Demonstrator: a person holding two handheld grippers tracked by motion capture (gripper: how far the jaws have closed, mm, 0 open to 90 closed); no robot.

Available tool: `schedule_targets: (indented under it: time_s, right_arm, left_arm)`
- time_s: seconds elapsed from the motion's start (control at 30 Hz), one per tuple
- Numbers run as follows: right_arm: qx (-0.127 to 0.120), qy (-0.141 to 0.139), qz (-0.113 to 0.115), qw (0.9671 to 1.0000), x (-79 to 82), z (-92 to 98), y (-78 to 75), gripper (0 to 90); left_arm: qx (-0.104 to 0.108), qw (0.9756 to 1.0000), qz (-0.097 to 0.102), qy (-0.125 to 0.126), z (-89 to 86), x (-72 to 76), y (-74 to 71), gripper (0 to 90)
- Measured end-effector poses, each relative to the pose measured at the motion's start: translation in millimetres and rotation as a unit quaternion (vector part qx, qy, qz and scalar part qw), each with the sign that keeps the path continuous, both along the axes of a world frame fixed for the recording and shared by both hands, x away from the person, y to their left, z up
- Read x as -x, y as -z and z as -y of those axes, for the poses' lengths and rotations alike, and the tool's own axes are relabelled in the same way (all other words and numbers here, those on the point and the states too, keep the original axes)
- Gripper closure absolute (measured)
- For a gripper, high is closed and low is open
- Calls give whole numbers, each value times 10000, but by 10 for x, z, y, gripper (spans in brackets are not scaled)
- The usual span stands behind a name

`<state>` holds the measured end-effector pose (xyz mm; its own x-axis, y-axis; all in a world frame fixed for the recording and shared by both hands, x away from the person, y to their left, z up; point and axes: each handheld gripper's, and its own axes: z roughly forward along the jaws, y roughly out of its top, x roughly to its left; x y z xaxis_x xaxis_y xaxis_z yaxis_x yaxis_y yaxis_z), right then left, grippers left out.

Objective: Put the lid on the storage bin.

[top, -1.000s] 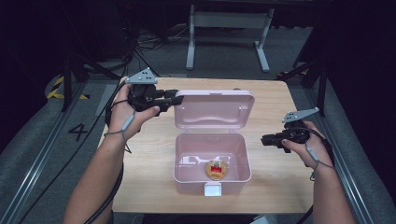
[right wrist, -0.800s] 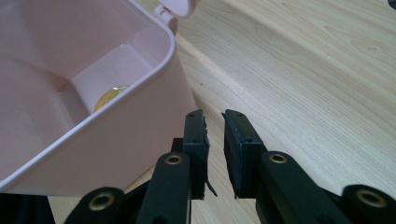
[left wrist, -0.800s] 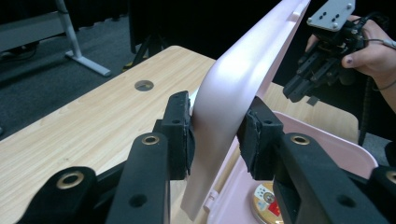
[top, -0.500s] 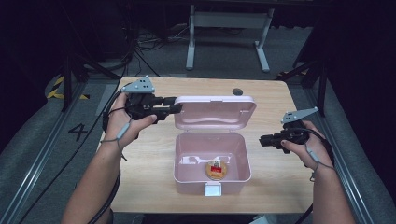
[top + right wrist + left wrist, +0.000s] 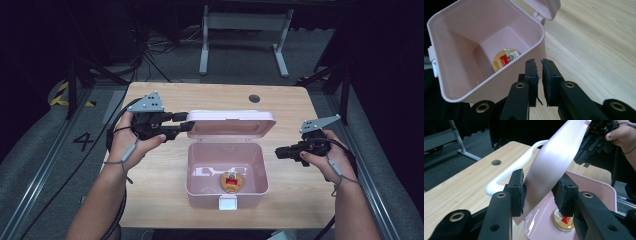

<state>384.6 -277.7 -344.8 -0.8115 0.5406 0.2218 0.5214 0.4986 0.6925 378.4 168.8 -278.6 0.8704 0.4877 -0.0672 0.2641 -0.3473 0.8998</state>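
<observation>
A pink box (image 5: 226, 146) stands open mid-table with a round gold tin with a red label (image 5: 232, 181) on its floor. Its pink lid (image 5: 230, 125) stands half raised on the far hinge. My left gripper (image 5: 189, 122) is at the lid's left end. In the left gripper view the lid (image 5: 554, 162) runs between both pads and touches them; these jaws have just been opening slightly. My right gripper (image 5: 277, 152) hovers just right of the box. Its jaws (image 5: 539, 67) have just been closing to a thin slit with nothing between them.
The lid carries a white handle (image 5: 509, 172) on its outer side. A white latch (image 5: 227, 202) sits on the box's near wall. The wooden table (image 5: 150, 200) has a cable hole (image 5: 254, 98) at the back. A dark floor with cables and a metal frame lies beyond.
My left gripper has moved right and slightly down along the lid's left end. The lid has tipped up from lying back. The right hand has stayed in place.
</observation>
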Motion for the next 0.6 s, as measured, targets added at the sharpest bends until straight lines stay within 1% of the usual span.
schedule_targets:
  time_s: [0.03, 0.07, 0.13, 0.3, 0.37, 0.4, 0.43, 0.57, 0.6]
  right_arm:
    - [-17, -6, -8, 10000, 4, -7, -4, 828]
    - [-27, -15, -16, 10000, 10, -13, -9, 832]
    - [-14, -15, -25, 10000, 20, -22, -19, 839]
    - [-26, -62, -46, 10000, 38, -44, -37, 847]
    - [-29, -93, -26, 9999, 42, -54, -41, 849]
    - [-12, -93, -42, 9999, 50, -60, -47, 849]
    - [-28, -120, -31, 9999, 53, -64, -50, 848]
    - [-43, -155, -41, 9999, 74, -81, -70, 848]
    - [-42, -173, -25, 9998, 75, -84, -71, 847]
  left_arm:
    - [-7, 10000, 45, 14, -15, 0, 9, 634]
    - [44, 10000, -14, -7, -14, 13, 18, 638]
    - [54, 10000, -6, 13, -18, 18, 26, 640]
    - [0, 10000, -50, 60, -18, 77, 43, 632]
    - [-68, 9999, -12, 84, -17, 102, 45, 628]
    - [-67, 9999, -56, 91, -15, 118, 49, 626]
    - [-100, 9999, -43, 121, -19, 127, 54, 623]
    - [-116, 9998, -102, 158, -26, 161, 75, 614]
    - [-158, 9996, -102, 194, -30, 186, 93, 611]
